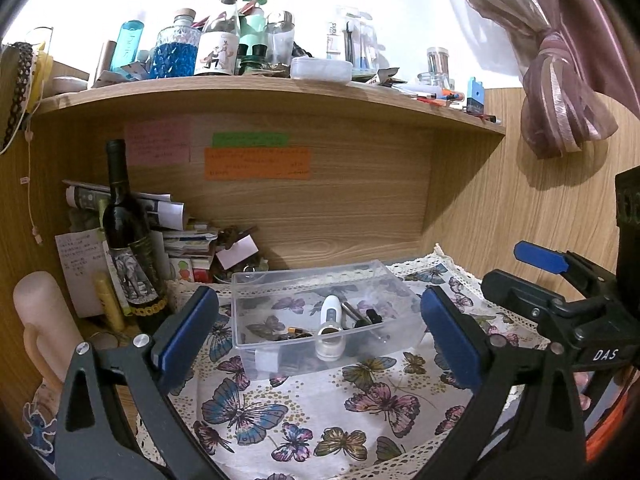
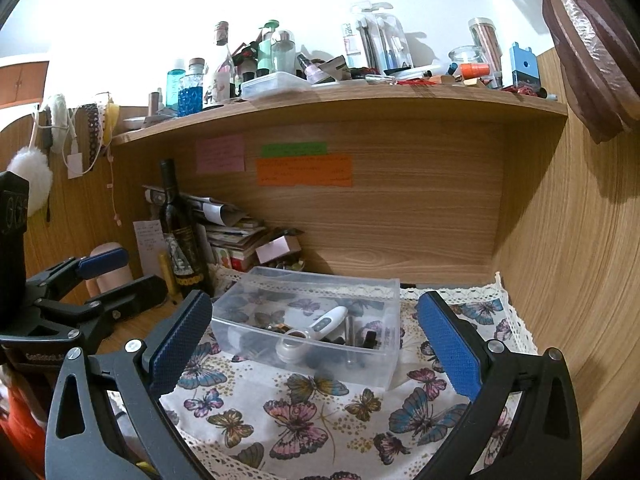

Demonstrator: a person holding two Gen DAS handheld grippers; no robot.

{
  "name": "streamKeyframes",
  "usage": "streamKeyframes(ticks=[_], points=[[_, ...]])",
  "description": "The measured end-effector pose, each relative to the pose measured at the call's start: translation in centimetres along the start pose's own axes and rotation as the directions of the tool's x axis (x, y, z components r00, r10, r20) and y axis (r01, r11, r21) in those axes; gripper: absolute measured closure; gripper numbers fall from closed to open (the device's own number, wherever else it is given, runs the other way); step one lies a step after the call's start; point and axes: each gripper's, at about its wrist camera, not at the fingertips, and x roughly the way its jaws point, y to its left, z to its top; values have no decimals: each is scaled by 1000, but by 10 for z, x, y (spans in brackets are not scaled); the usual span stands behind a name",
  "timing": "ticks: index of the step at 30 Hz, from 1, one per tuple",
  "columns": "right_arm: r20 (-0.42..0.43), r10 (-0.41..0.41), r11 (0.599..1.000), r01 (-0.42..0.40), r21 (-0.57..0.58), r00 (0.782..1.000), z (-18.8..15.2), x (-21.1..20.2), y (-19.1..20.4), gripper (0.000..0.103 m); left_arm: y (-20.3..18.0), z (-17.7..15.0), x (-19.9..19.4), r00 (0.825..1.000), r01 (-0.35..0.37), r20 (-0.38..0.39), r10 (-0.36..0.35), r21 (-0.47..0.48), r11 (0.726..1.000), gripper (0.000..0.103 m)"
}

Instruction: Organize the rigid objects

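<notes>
Nearest the cameras, the left gripper (image 1: 320, 336) hung with its blue-padded jaws spread wide and nothing between them, and the right gripper (image 2: 316, 344) was likewise wide open and empty, both held above the butterfly cloth (image 1: 304, 412) just short of the clear plastic bin (image 1: 320, 312). That bin sat on the cloth, framed between each pair of fingers but touched by neither. Inside it, a white thermometer-like device (image 1: 330, 326) lay tilted with its round head toward the front wall; just right of it lay a metal tube (image 1: 354, 312) and a small black-capped item (image 1: 372, 316), and to its left some small dark pieces too indistinct to name. Left of the bin, off the cloth's edge, a dark wine bottle (image 1: 128, 236) stood upright in front of a heap of papers and boxes (image 1: 180, 232). Behind the bin rose the wooden back panel, bearing pink, green and orange sticky notes (image 1: 258, 162). Above the bin ran a wooden shelf (image 1: 280, 88) crowded with bottles, jars and small packages.
</notes>
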Motion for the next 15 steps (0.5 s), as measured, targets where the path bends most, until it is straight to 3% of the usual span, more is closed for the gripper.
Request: streamKeyframes(ticks=[15], points=[[-1,-4,1000,4,0,1000,0,0,2,0,-1,0,-1,1000,-16,11,16,14,1000,0]])
